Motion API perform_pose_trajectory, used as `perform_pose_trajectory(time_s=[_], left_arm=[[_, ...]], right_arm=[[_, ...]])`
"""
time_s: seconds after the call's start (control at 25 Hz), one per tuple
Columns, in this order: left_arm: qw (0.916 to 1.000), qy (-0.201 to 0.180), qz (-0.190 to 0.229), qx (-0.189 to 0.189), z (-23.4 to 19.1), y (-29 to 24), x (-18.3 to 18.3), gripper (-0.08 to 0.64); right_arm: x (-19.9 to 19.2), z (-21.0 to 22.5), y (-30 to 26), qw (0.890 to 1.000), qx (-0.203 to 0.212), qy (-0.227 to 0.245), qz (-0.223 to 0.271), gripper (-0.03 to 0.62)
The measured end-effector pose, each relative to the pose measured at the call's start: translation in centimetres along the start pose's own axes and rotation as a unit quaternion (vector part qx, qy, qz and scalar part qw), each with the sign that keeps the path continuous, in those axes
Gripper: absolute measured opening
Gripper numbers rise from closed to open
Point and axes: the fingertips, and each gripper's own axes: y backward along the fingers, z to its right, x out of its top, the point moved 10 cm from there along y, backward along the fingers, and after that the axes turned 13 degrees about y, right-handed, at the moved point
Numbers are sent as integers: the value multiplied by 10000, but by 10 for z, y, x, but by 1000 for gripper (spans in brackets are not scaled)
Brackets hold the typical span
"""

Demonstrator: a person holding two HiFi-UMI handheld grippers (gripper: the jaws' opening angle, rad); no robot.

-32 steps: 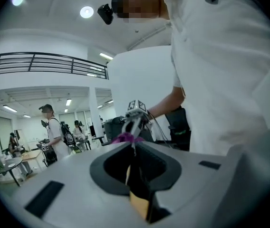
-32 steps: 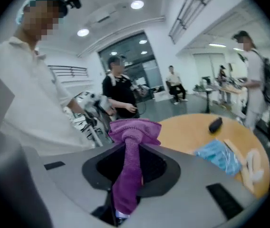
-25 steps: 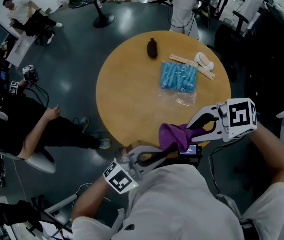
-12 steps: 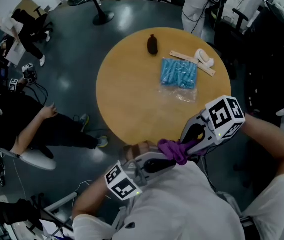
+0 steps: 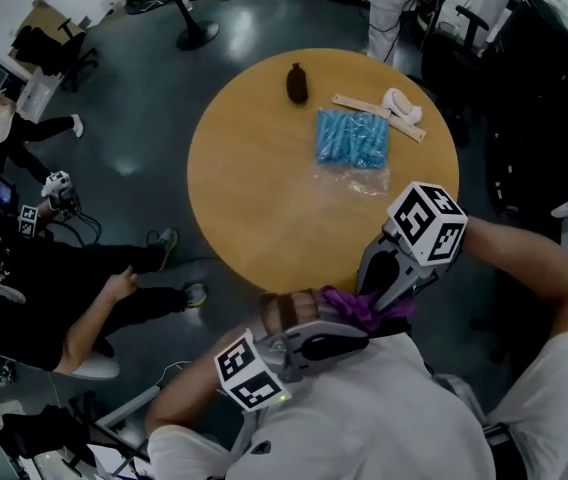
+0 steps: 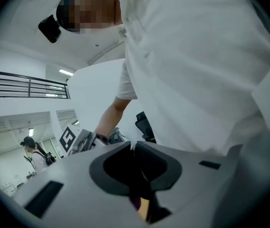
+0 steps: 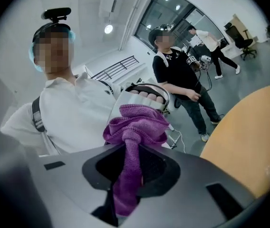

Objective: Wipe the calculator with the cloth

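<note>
In the head view my right gripper [image 5: 372, 303] points down and left at the near table edge, shut on a purple cloth [image 5: 348, 307]. In the right gripper view the cloth [image 7: 136, 127] bunches out beyond the jaws of the right gripper [image 7: 128, 175]. My left gripper [image 5: 352, 330] reaches in from the lower left, its tips right under the cloth. In the left gripper view the left gripper [image 6: 134, 160] pinches a thin dark thing seen edge-on, the calculator [image 6: 142, 189]. In the head view the cloth and the right gripper hide the calculator.
A round wooden table [image 5: 264, 188] holds a blue packet [image 5: 352, 140], clear plastic [image 5: 356, 181], a dark brown object [image 5: 296, 83] and a wooden strip with a white item [image 5: 402, 106]. A person sits at the left [image 5: 54, 298]; another stands beyond the table [image 7: 180, 82].
The right gripper swung down and left with the cloth, from beside the table edge to over the left gripper's tips. The dark calculator, visible a second ago, is now covered.
</note>
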Motion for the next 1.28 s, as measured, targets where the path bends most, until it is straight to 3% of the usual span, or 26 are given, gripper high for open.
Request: perform_pose_trajectory(time_s=[0.28,0.6,1.04,1.28], left_arm=[[9998,7,210,-10,-3,-3,10,43],[9976,235,568,309,-13,0,15,43],[9929,509,666,839,-22,34,17,44],[9882,777,803,1044,-32,53,18,44]], right_arm=[[-15,12,0,9968,214,-443,637,83],[-39,19,-2,9883,388,-741,1275,83],[-44,40,-30,9844,745,-974,1259,83],[-45,48,-36,9851,715,-799,1348,83]])
